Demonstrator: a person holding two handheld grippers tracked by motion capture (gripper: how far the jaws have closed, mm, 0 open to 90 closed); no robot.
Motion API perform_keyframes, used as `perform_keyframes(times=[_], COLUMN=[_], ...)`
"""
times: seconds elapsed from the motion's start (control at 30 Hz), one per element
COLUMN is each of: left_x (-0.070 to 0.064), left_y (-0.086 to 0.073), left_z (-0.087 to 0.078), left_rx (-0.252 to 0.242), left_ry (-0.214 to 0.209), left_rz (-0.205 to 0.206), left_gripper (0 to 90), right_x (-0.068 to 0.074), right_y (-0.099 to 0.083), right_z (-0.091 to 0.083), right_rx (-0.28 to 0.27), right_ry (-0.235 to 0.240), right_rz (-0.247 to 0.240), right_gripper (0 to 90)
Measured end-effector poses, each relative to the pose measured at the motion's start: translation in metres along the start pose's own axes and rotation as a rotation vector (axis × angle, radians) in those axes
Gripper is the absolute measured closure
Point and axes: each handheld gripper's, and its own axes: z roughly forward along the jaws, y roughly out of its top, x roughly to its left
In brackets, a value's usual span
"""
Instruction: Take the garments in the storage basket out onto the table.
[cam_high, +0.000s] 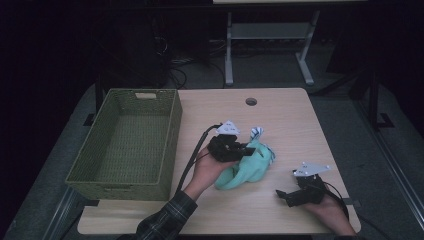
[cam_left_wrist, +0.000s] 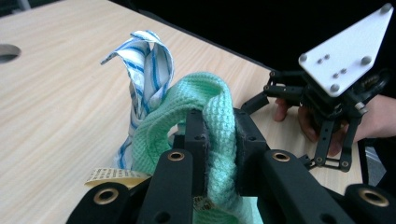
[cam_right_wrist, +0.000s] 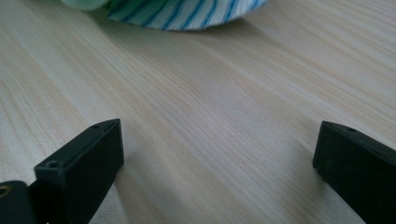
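Note:
A mint-green waffle cloth lies bunched at the middle of the wooden table, with a blue-and-white striped cloth sticking up behind it. My left gripper is shut on a fold of the green cloth, which runs between its two black jaws; the striped cloth stands just beyond. My right gripper rests low near the table's front right, open, with bare wood between its jaws. The striped cloth's edge lies ahead of it.
A green woven basket stands on the table's left side, with nothing inside. A round cable hole sits near the far edge. A desk frame and cables stand on the dark floor beyond the table.

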Motion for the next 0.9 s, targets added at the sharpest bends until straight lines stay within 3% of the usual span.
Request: perform_keyframes(times=[0.1,0.33,0.57,0.6,0.77,0.83,0.9], left_x=[0.0,-0.001,0.001,0.001,0.001,-0.002,-0.004], left_y=[-0.004,-0.023,-0.037,-0.042,-0.048,-0.049,-0.049], left_z=[0.006,0.035,0.051,0.056,0.064,0.066,0.066], left_rx=[0.018,0.113,0.17,0.197,0.215,0.23,0.228], left_ry=[-0.005,0.001,-0.002,0.0,-0.015,-0.014,-0.011], left_rz=[0.002,0.016,0.013,0.023,0.015,0.04,0.039], left_gripper=[78.1,78.0,77.8,77.8,77.8,77.3,76.0], right_x=[0.0,0.0,0.0,0.0,0.0,0.0,0.0], right_y=[0.0,0.0,0.0,0.0,0.0,0.0,0.0], right_z=[0.0,0.0,0.0,0.0,0.0,0.0,0.0], right_rx=[0.001,0.0,0.0,0.001,0.001,0.001,0.001], right_ry=[0.0,0.0,0.0,0.0,0.001,0.0,0.001], right_rz=[0.0,-0.001,-0.001,-0.001,0.0,-0.001,-0.001], right_gripper=[1.4,1.4,1.4,1.4,1.4,1.4,1.4])
